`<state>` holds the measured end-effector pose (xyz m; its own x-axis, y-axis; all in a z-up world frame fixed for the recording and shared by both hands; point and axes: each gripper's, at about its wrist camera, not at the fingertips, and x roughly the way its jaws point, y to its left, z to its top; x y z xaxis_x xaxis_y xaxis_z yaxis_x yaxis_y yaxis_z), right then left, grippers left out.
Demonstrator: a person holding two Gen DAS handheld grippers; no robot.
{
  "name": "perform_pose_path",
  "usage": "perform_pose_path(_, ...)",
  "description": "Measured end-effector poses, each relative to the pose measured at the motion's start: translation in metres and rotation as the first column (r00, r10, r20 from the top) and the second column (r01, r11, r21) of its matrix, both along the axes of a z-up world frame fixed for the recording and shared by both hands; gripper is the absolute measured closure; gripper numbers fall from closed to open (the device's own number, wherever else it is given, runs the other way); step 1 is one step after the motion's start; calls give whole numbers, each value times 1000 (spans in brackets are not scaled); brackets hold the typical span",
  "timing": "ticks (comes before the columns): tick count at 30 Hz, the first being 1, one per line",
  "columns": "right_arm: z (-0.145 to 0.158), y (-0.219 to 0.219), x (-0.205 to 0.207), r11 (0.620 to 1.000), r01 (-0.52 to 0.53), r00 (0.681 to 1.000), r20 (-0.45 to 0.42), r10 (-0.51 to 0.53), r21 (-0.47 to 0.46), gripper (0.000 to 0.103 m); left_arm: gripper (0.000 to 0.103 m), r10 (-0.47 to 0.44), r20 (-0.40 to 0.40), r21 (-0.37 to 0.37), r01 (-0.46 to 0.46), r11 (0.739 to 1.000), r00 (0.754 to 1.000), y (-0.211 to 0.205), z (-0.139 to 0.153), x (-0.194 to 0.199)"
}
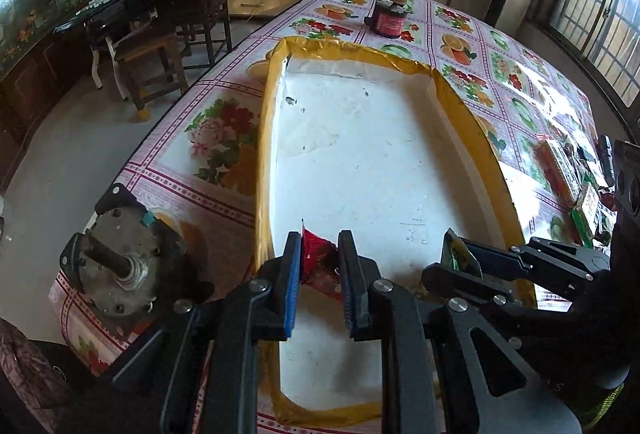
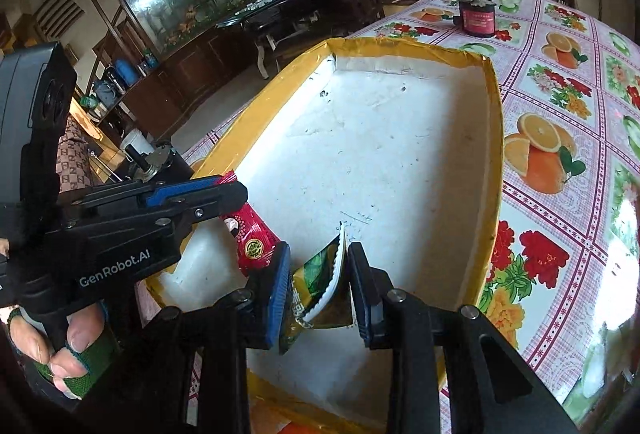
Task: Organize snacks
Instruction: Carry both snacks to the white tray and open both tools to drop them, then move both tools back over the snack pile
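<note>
The left gripper [image 1: 320, 266] is clamped on a red snack packet [image 1: 318, 260], its 2 jaws pressing the packet from both sides just above the near end of the white tray [image 1: 360, 154]. The right gripper [image 2: 318, 282] sits just beside it, with a green and yellow snack packet [image 2: 320, 290] between its jaws; the blue pad on one side touches the packet, but a small gap shows at the other jaw, so it looks slightly apart. Both packets hang over the tray's bare white floor, near the yellow-taped rim [image 1: 264, 154].

Beside the tray's near corner a grey metal motor [image 1: 120, 258] stands on the flowered tablecloth [image 1: 216, 138]. A dark red jar [image 1: 388, 20] stands well beyond the tray's far end. More snack packets [image 1: 560, 170] lie on the cloth off to the right.

Both grippers tilt downward into the tray. A gloved hand [image 2: 60, 346] grips the left gripper's handle.
</note>
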<state>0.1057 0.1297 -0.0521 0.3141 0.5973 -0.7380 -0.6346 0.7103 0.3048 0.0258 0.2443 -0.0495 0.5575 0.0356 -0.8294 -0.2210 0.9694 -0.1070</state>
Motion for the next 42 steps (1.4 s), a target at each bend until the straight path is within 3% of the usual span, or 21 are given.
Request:
perform_pose_path(2, -3, 5, 1, 1000, 1, 1000, -17, -1, -7, 66, 83, -10, 1, 7, 10, 1000, 1000, 0, 1, 1)
perform_pose_path(6, -1, 16, -3, 1000, -16, 1000, -5, 15, -16, 44, 82, -32, -7, 74, 32, 997, 999, -7, 1, 5)
perform_pose_path(10, 13, 3, -10, 1000, 27, 998, 59, -26, -16, 38, 80, -47, 11, 97, 45, 994, 999, -7, 8, 3)
perform_pose_path(13, 28, -33, -7, 992, 109, 991, 77, -114, 65, 33, 65, -53, 36, 103, 49, 993, 998, -10, 17, -1)
perform_pose_path(15, 35, -59, -4, 981, 170, 980, 84, -178, 94, 33, 50, -58, 53, 101, 52, 993, 997, -12, 23, -3)
perform_pose_path(21, 24, -108, -1, 940, 339, 934, 126, -334, -23, 31, 43, -68, 103, 75, 60, 995, 992, -26, 45, -4)
perform_pose_path(25, 13, -102, -13, 934, 328, 936, 177, -303, -139, 31, 39, -92, 126, 69, 84, 994, 988, -44, 58, -4)
perform_pose_path(28, 7, -84, -23, 953, 249, 961, 165, -221, -175, 32, 37, -114, 140, 63, 106, 992, 983, -61, 67, -5)
perform_pose_path(32, 13, -73, -37, 982, 150, 979, 158, -131, -114, 32, 30, -144, 166, 57, 136, 989, 976, -84, 80, -8)
perform_pose_path(36, 22, -101, -42, 974, 211, 965, 174, -194, -84, 31, 27, -179, 180, 63, 170, 983, 967, -109, 86, -13)
perform_pose_path(42, 27, -191, -63, 925, 380, 916, 146, -374, -9, 31, 26, -251, 140, 66, 244, 968, 958, -151, 74, -6)
